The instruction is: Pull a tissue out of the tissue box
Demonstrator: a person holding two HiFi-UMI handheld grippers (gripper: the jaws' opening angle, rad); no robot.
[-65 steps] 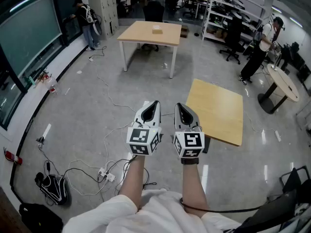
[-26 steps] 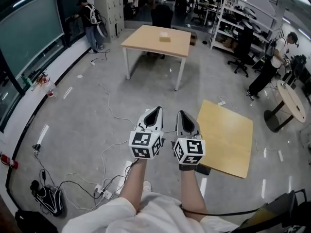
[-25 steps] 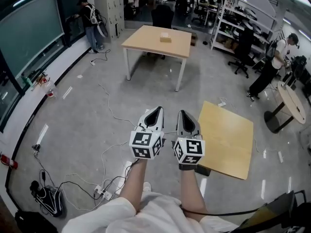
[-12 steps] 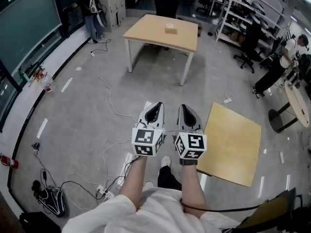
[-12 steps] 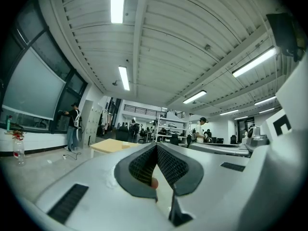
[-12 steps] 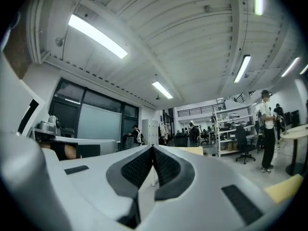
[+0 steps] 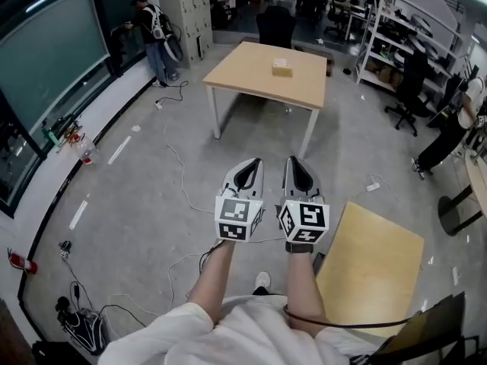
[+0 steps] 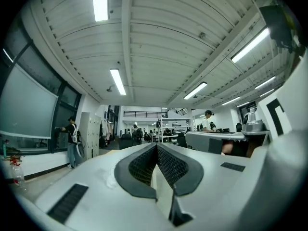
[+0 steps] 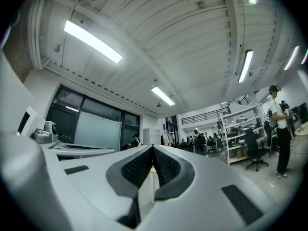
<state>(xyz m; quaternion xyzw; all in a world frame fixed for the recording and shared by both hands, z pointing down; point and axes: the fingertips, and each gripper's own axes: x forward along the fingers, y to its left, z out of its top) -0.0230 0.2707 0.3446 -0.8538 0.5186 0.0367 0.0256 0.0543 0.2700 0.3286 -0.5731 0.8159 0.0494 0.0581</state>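
Overall, the scene is a large open workroom, and the task's thing lies far ahead of both tools.

- A smooth, glossy grey floor point(image 7: 129, 204) is spread across most of the head view.
- A wall of dark, teal-tinted glass panes point(image 7: 53, 52) in black frames is seen along the left side.
- A square table point(image 7: 243, 67) with a pale wood top and thin white metal legs is set near the top middle.
- A flat, square wooden board point(image 7: 377, 265) of the same pale tone is seen low on the floor at the lower right.
- The left gripper point(image 7: 256, 161) is held out level over the floor, well apart from the table. Its smooth grey shell tapers to a point. In the left gripper view its black, grid-textured pads point(image 8: 144, 165) are pressed tip to tip, with nothing between them.
- The right gripper point(image 7: 292, 159) is held just beside it, pointing the same way. In the right gripper view its ribbed black pads point(image 9: 137, 168) are likewise brought together on nothing.
- A white cube point(image 7: 238, 217) printed with black square markers is carried at the back of the left gripper, and a second cube point(image 7: 306, 220) at the back of the right.
- The tissue box point(image 7: 282, 67), small, tan and blocky, is set on the tabletop towards its far right part, untouched.
- Thin pale cables point(image 7: 179, 177) are trailed in loose curves over the floor.
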